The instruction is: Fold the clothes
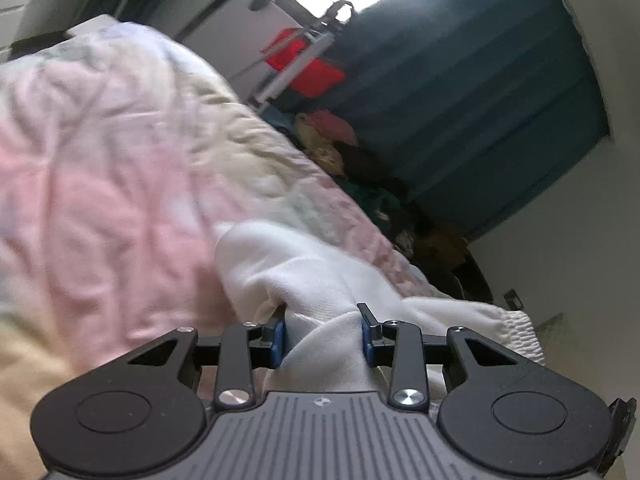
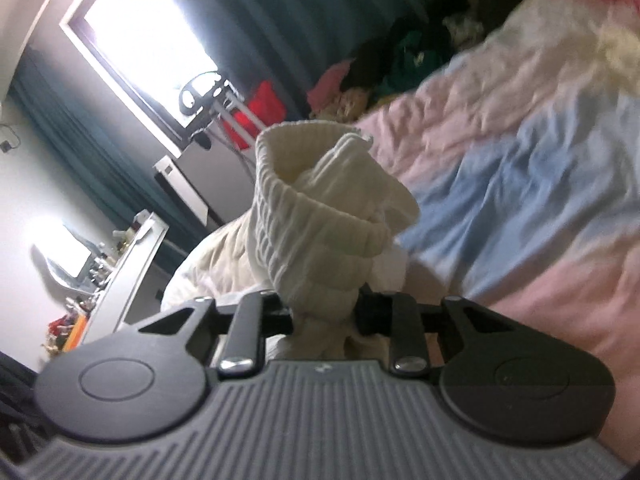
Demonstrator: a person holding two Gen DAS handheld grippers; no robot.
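**White garment held between both grippers above the bed**

We see the left gripper (image 1: 323, 334) pinching the white garment (image 1: 304, 268), whose bulk runs toward 12 o'clock over the pink quilt (image 1: 100, 184). Our right gripper (image 2: 323, 312) clamps its ribbed cuff (image 2: 320, 200), which stands up at 12. We judge both ends equally near; the cloth's long axis between them cannot be told.
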